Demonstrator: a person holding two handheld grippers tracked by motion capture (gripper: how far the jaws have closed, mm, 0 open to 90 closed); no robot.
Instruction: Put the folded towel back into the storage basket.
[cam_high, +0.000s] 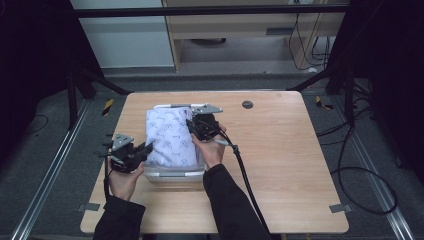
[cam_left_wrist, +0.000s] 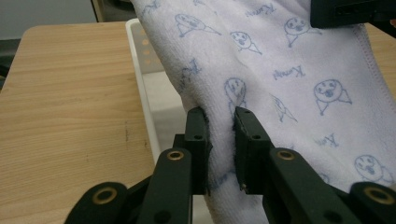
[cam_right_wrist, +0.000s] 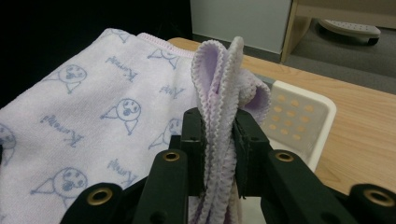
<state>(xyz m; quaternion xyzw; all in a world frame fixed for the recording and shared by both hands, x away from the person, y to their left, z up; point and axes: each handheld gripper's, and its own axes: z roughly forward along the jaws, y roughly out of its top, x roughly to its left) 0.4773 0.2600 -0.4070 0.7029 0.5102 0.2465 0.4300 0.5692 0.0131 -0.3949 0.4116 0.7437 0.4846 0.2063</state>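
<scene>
Towel (cam_high: 171, 135): pale lilac, blue cartoon faces, over white basket (cam_high: 175, 173) | both tongs (cam_left_wrist: 220, 140) (cam_right_wrist: 219, 140) clamped on it

A light wooden table (cam_high: 280, 150) stands on grey carpeted floor (cam_high: 370, 200), flanked by metal floor rails (cam_high: 45, 175). Black cables (cam_high: 360, 170) trail across the carpet at right. Beyond, a pale wall panel (cam_high: 130, 40) meets a wooden desk unit (cam_high: 240, 30); dark curtains (cam_high: 30, 60) frame both sides.
</scene>
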